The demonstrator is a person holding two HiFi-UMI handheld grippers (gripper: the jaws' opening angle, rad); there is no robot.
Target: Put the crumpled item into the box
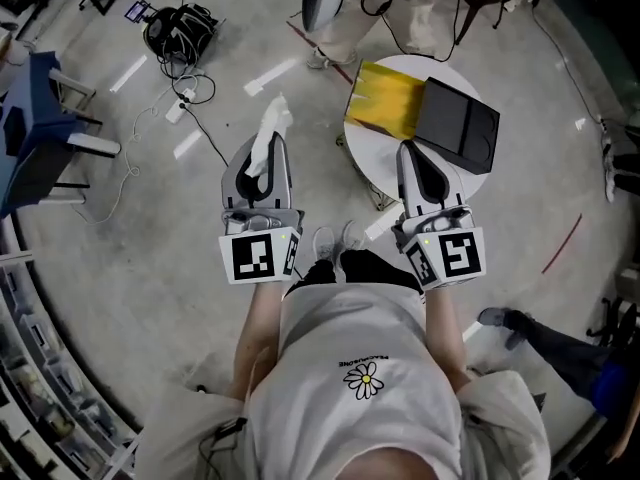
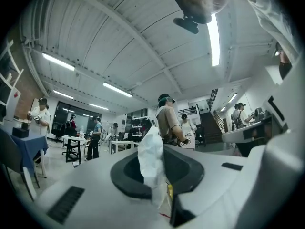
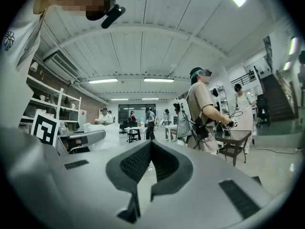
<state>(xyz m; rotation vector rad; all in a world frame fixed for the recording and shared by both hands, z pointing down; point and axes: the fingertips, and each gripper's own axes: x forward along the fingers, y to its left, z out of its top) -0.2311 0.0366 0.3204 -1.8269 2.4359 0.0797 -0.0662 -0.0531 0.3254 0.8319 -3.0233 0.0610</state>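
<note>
A white crumpled item (image 1: 271, 130) sticks up out of my left gripper (image 1: 261, 164), which is shut on it above the bare floor. In the left gripper view the crumpled item (image 2: 151, 159) stands pinched between the dark pads of the left gripper (image 2: 156, 171). A black box (image 1: 457, 121) lies on a small round white table (image 1: 372, 154), beside a yellow sheet (image 1: 386, 98). My right gripper (image 1: 414, 155) hangs over the table's near edge, just short of the box. In its own view the right gripper (image 3: 151, 150) is shut with nothing between its tips.
Cables and a black bag (image 1: 180, 31) lie on the floor at the back left. A blue chair (image 1: 35, 118) stands at the left. A person's legs (image 1: 345, 23) are behind the table, another person's shoe (image 1: 498, 318) at the lower right. Several people and tables fill the room.
</note>
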